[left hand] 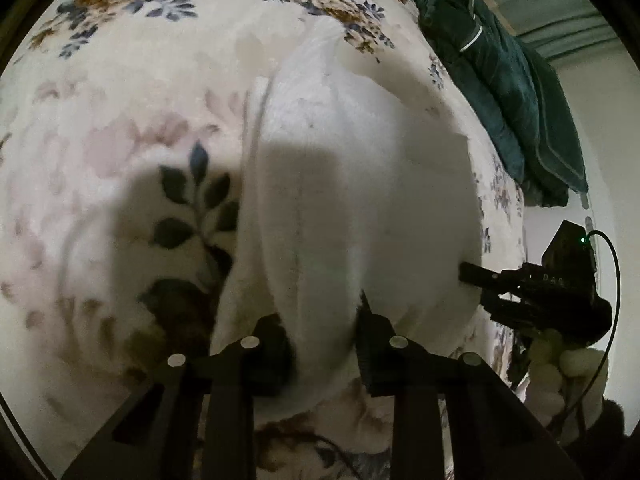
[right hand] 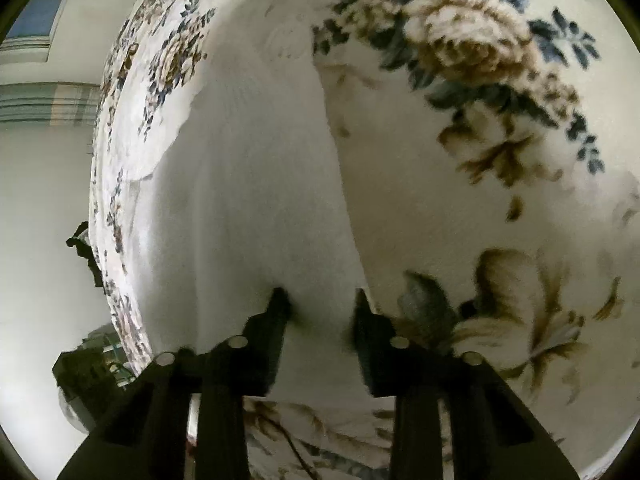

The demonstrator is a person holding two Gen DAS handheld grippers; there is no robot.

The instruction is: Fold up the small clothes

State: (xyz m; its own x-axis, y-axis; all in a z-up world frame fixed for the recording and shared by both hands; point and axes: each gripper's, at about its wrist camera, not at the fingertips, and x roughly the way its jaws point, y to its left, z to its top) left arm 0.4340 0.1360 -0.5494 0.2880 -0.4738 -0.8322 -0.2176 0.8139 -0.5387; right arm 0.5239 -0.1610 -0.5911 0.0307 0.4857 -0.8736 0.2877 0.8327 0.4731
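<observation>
A small white garment (left hand: 352,184) lies on a cream floral blanket (left hand: 132,92). My left gripper (left hand: 324,320) stands at the garment's near edge with a finger on each side of the cloth, jaws apart. My right gripper (left hand: 472,274) shows at the garment's right edge in the left wrist view. In the right wrist view the same white garment (right hand: 256,184) runs away from my right gripper (right hand: 320,304), whose fingers press down on its near end, jaws apart with cloth between them.
A dark green quilted jacket (left hand: 508,92) lies at the blanket's far right edge. Past the blanket are a pale wall (right hand: 36,184) and a striped curtain (right hand: 44,104). A gloved hand (left hand: 568,364) holds the right gripper.
</observation>
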